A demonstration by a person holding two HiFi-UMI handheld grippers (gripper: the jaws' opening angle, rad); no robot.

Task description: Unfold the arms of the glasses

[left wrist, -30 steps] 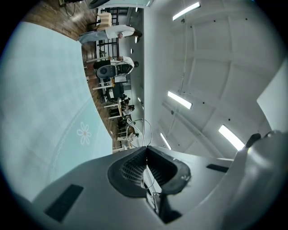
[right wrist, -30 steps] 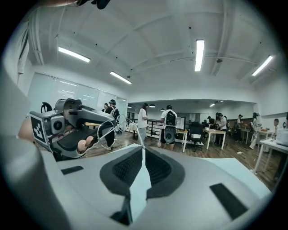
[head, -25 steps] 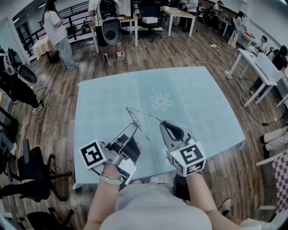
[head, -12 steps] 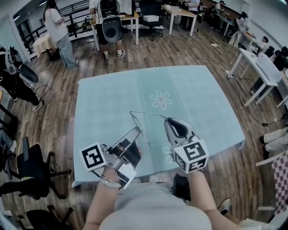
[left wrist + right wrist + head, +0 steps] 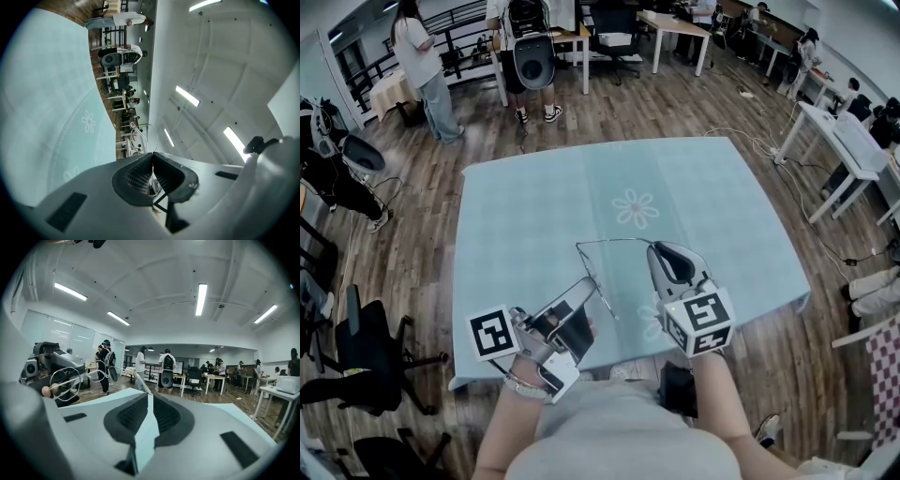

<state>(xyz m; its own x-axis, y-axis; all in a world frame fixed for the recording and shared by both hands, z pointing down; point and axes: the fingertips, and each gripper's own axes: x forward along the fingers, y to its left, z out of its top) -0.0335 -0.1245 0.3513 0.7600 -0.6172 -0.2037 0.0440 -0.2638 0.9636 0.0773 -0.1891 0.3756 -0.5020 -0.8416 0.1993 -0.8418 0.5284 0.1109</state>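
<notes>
Thin wire-framed glasses (image 5: 593, 275) hang in the air over the light blue tablecloth (image 5: 516, 216), stretched between both grippers. My left gripper (image 5: 585, 286) is shut on the front frame; in the left gripper view a lens rim (image 5: 147, 137) sticks out past its closed tips (image 5: 152, 154). My right gripper (image 5: 654, 247) pinches the far end of one arm (image 5: 614, 241), which runs nearly level away from the frame. Its jaws have just been opening slightly, with the arm (image 5: 138, 381) still caught between the pads (image 5: 150, 394). The lenses (image 5: 65, 380) show at left there.
A flower print (image 5: 636, 210) marks the cloth's middle. Wooden floor surrounds the table. Office chairs (image 5: 366, 352) stand at left and white desks (image 5: 848, 141) at right. Several people (image 5: 417, 56) stand at the back near more desks.
My right gripper has drawn the arm's end to the right, so the arm swung wider from the frame. The left gripper and frame shifted slightly nearer and right.
</notes>
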